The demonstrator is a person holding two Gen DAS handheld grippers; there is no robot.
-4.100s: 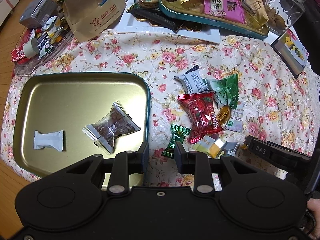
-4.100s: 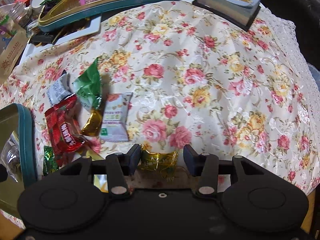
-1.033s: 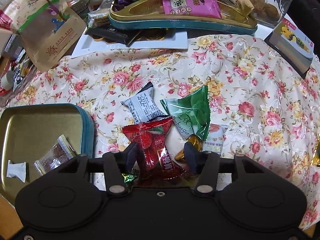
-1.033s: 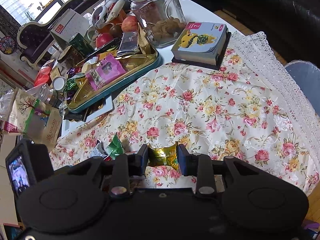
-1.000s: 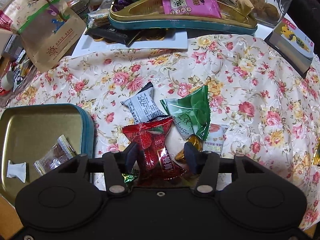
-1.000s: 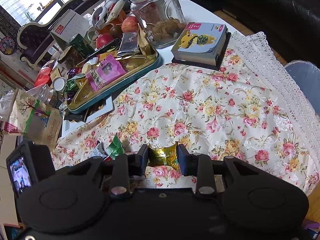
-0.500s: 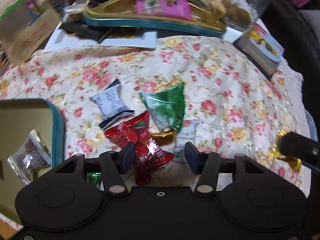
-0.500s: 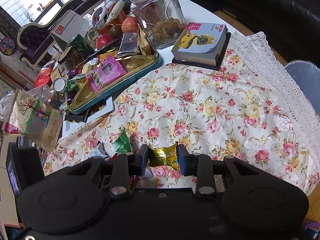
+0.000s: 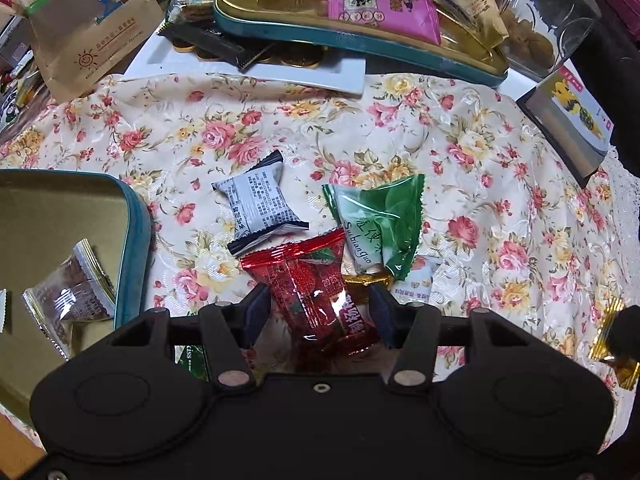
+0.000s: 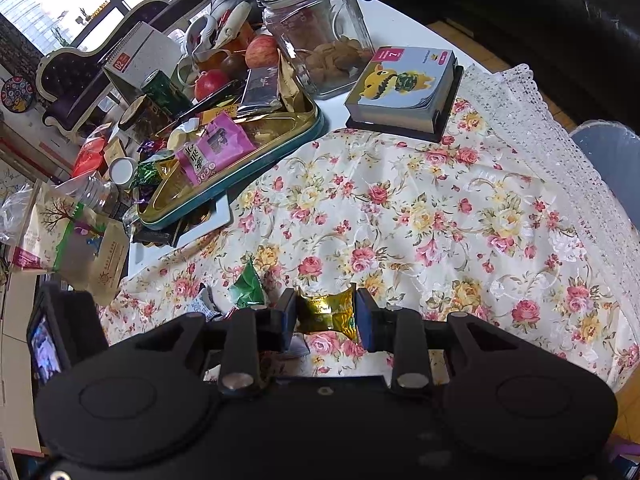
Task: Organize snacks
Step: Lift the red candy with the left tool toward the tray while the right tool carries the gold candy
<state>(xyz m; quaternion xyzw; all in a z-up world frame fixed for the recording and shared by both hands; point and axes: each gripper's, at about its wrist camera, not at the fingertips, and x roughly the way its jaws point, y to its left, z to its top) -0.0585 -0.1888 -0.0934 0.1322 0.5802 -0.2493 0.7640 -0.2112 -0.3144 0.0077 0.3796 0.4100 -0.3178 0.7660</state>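
Note:
My left gripper (image 9: 318, 312) is open, its jaws on either side of a red snack packet (image 9: 316, 284) lying on the floral cloth. Behind it lie a grey-white packet (image 9: 260, 206), a green packet (image 9: 380, 220) and a gold candy (image 9: 366, 279). A gold tin tray (image 9: 136, 232) at the left holds a brown clear-wrapped snack (image 9: 72, 300). My right gripper (image 10: 326, 314) is shut on a gold foil candy (image 10: 326, 312), held above the cloth; it also shows at the right edge of the left wrist view (image 9: 612, 332).
A second teal-rimmed tray (image 9: 360, 44) full of snacks, a white flat tray (image 9: 256, 68), a paper bag (image 9: 88, 28), a glass jar (image 10: 316, 28) and a boxed book (image 10: 404, 88) crowd the back. A lace cloth edge (image 10: 552, 140) runs along the right.
My left gripper has come down and forward around the red packet, its jaws still open. My right gripper keeps the gold candy lifted and hardly moves.

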